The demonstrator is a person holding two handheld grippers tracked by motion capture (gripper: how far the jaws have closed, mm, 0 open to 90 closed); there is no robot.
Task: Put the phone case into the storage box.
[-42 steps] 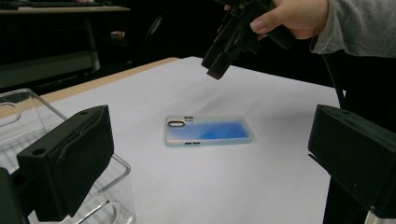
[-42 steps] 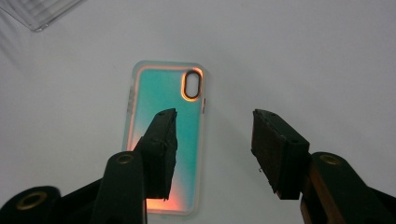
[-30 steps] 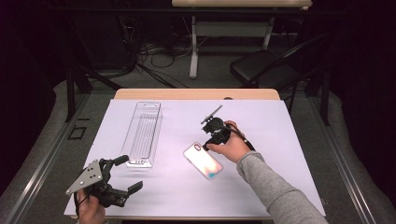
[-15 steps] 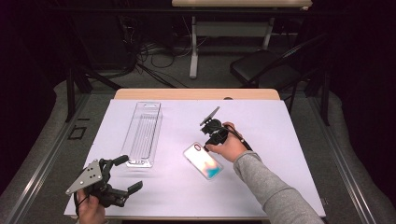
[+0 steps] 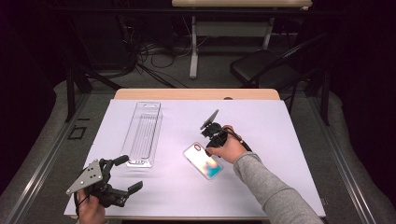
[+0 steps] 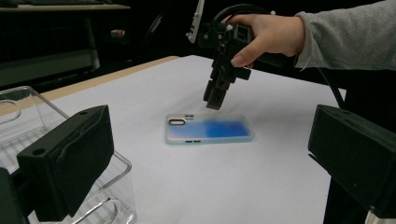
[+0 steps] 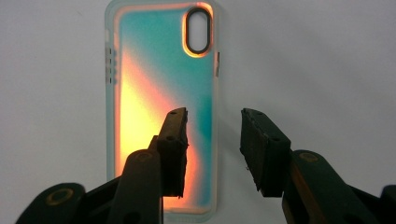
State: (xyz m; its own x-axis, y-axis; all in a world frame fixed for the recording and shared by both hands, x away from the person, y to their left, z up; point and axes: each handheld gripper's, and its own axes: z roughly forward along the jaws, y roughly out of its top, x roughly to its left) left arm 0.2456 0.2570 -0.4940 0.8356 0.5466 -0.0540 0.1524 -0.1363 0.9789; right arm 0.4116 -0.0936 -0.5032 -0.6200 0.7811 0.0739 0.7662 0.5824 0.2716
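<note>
One phone case [image 5: 203,160] lies flat on the white desk [image 5: 289,140], near its middle. Just above its long edge hangs the right gripper [image 7: 214,149], its fingers [image 7: 173,149] apart and just narrowed, one over the case, one beyond. Well apart, the left gripper [image 5: 127,173] rests with fingers wide open beside a clear plastic tray [image 5: 142,133].

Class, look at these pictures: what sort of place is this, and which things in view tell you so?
Probably a lab or recording room: a table under a white sheet, hand-held grippers working over a phone case, and cables on the dark floor behind.
</note>
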